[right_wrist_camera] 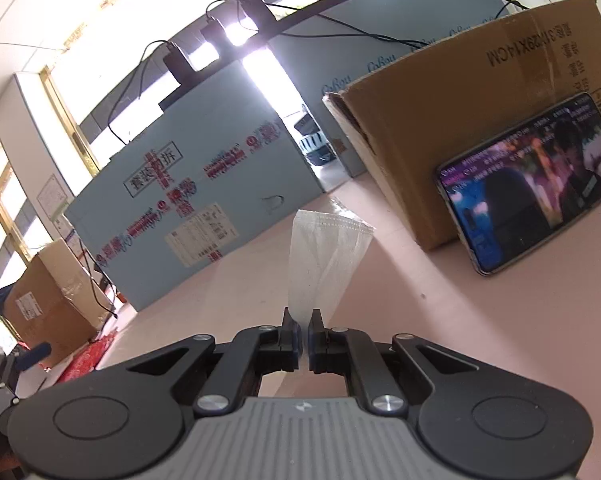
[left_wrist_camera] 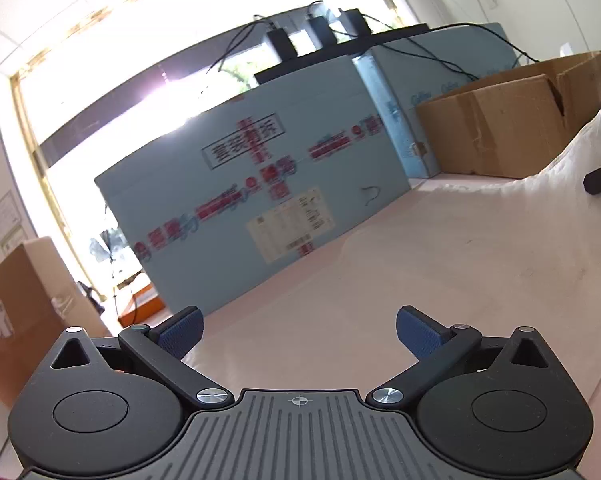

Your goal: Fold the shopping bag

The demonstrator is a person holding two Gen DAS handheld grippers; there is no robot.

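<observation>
The white shopping bag [right_wrist_camera: 328, 256] hangs lifted off the pink worktop [right_wrist_camera: 440, 320], one end pinched between the nearly closed fingers of the right gripper [right_wrist_camera: 304, 332]. The left gripper [left_wrist_camera: 298, 330] is spread wide and holds nothing, over the worktop's near edge. A phone [right_wrist_camera: 528, 184] leans on a cardboard box [right_wrist_camera: 460, 92] toward the far right corner.
</observation>
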